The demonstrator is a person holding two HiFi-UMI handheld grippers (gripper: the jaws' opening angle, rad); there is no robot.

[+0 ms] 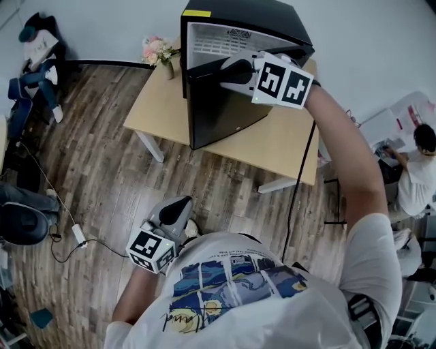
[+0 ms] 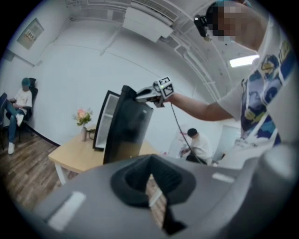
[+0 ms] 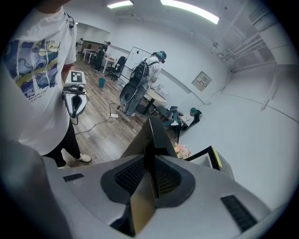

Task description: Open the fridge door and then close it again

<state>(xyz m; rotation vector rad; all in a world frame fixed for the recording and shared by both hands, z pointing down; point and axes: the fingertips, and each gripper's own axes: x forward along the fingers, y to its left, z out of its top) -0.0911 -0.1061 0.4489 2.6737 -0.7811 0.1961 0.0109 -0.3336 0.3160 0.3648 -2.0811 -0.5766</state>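
Fridge (image 1: 245, 20) on table (image 1: 289, 146), 12 o'clock. Fridge door (image 1: 218, 112) partly open, right gripper (image 1: 231, 71) clamped on its top edge. Left gripper (image 1: 176, 210) at 7 o'clock, jaws nearly together, empty. Opening likely mid-swing or done; closing left.

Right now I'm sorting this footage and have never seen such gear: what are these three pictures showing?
No robot here: a person holds a clamp-like tool in each hand, each with its own camera. The head view looks down from a camera on the person's head; the other two views look along each tool's jaws. A black fridge stands on a wooden table beside flowers. The right tool is shut on the top edge of the open door. The left tool hangs low by the person's side, shut and empty.
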